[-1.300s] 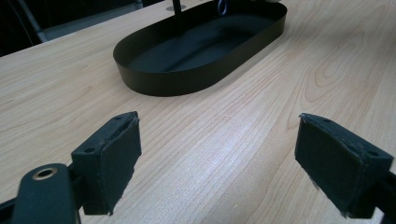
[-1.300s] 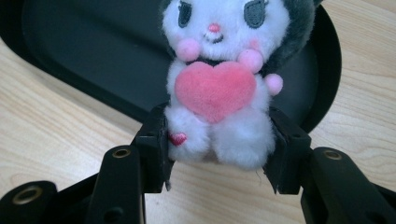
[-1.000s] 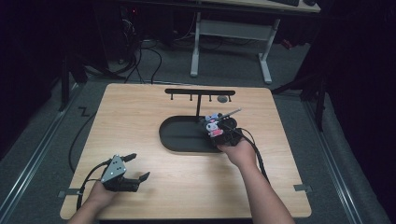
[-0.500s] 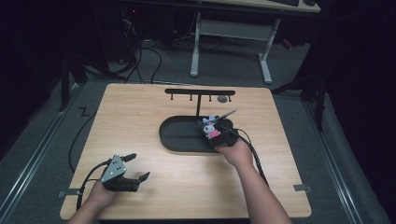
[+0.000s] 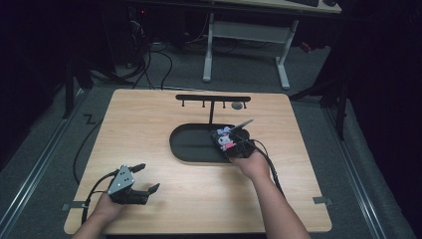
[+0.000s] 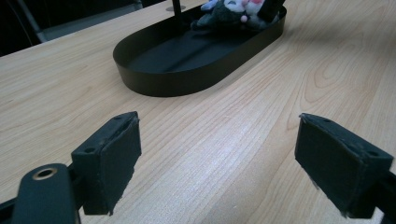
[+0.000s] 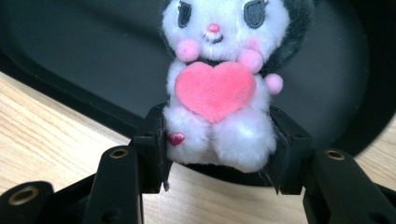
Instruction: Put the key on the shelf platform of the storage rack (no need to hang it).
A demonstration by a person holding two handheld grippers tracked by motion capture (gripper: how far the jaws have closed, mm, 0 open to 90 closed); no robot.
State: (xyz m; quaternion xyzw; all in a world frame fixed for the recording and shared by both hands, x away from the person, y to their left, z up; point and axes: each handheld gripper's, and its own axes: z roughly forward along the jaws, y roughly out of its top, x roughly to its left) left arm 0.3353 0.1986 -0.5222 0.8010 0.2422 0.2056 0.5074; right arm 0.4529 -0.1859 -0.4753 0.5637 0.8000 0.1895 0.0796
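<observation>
Wooden table [image 5: 149, 124] | right gripper [image 7: 219, 154] fingers clamp plush toy [image 7: 219, 88] between them, over black tray [image 5: 189, 144] | left gripper [image 6: 224, 154] fingers spread wide

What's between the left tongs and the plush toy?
In the left gripper view: bare wood of the table, then the near wall of the black oval tray. The plush toy sits at the tray's far end, beyond the open left tongs.

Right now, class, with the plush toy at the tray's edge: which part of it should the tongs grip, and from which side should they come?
Grip the plush toy across its lower body and legs, coming from the front over the near rim of the black oval tray. That part is soft and narrower than the head, and the right tongs already pinch it there, one pad on each flank.
</observation>
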